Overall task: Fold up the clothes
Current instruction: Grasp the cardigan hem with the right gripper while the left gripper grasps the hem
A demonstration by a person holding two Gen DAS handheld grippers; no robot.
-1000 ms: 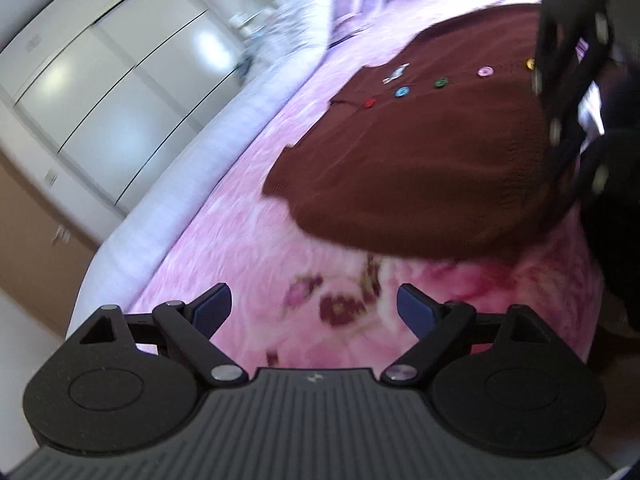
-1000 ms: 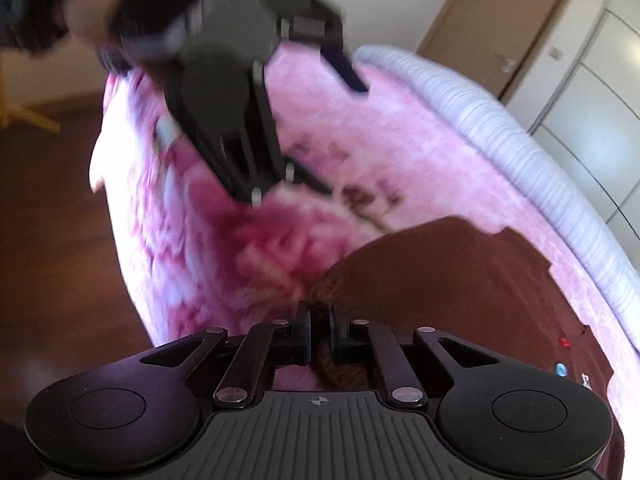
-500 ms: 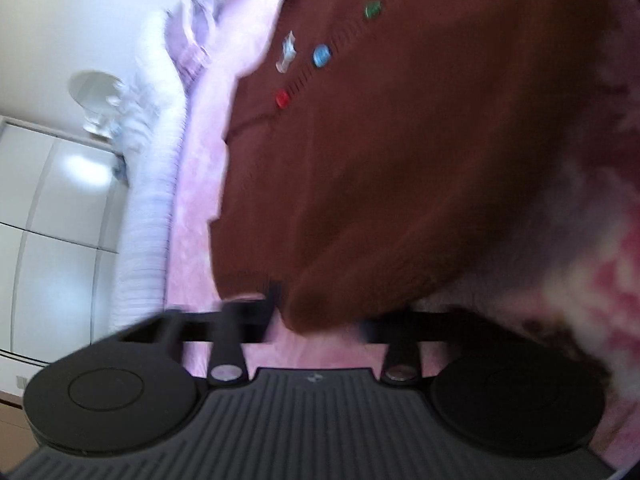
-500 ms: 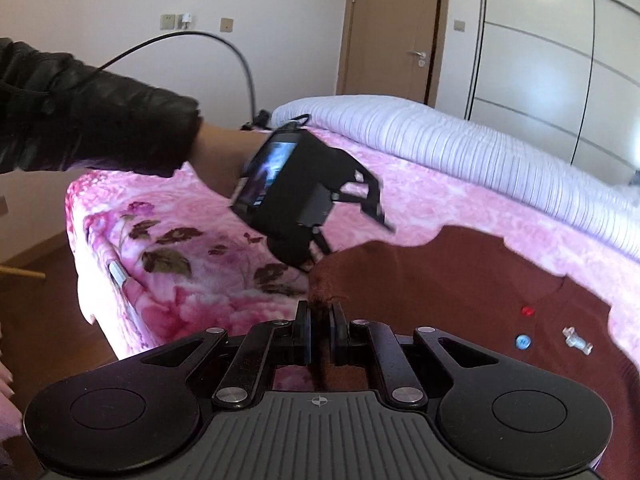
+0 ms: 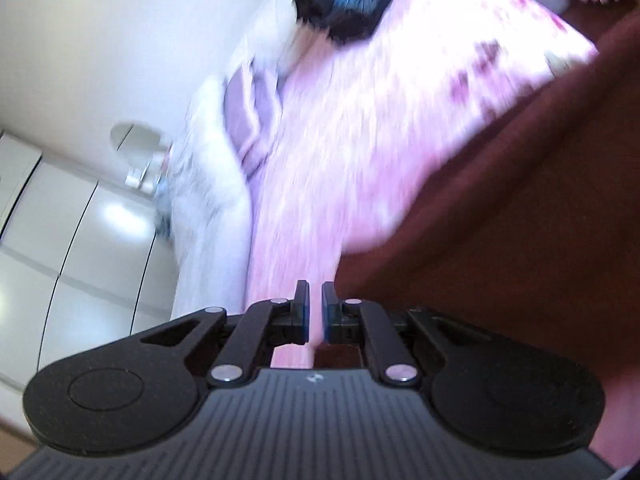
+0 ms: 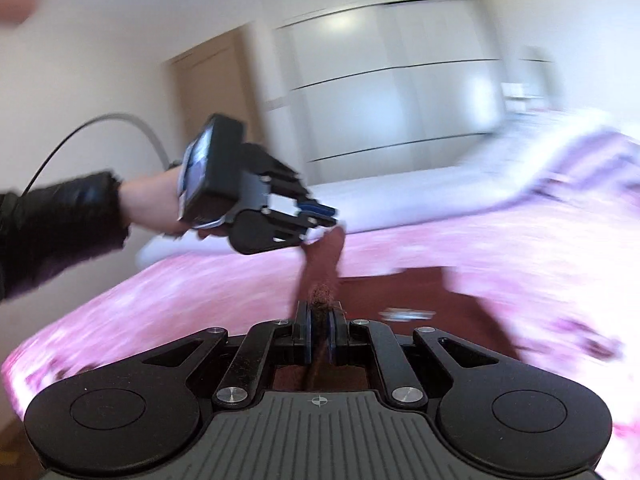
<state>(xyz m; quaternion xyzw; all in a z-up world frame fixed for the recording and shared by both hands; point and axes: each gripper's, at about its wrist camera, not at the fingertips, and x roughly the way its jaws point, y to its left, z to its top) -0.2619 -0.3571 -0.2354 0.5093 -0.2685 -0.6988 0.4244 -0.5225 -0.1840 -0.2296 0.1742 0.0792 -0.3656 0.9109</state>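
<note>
Pinching fuzzy brown knit, the right gripper (image 6: 319, 330) and left gripper (image 6: 326, 216) both clamp the cardigan's (image 6: 408, 292) raised edge above the plush pink blanket (image 6: 540, 248); no writing legible.

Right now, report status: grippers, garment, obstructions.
Right gripper shut on brown cardigan. Left gripper closed on its far corner, lifted off the pink blanket. Nothing in the way.
</note>
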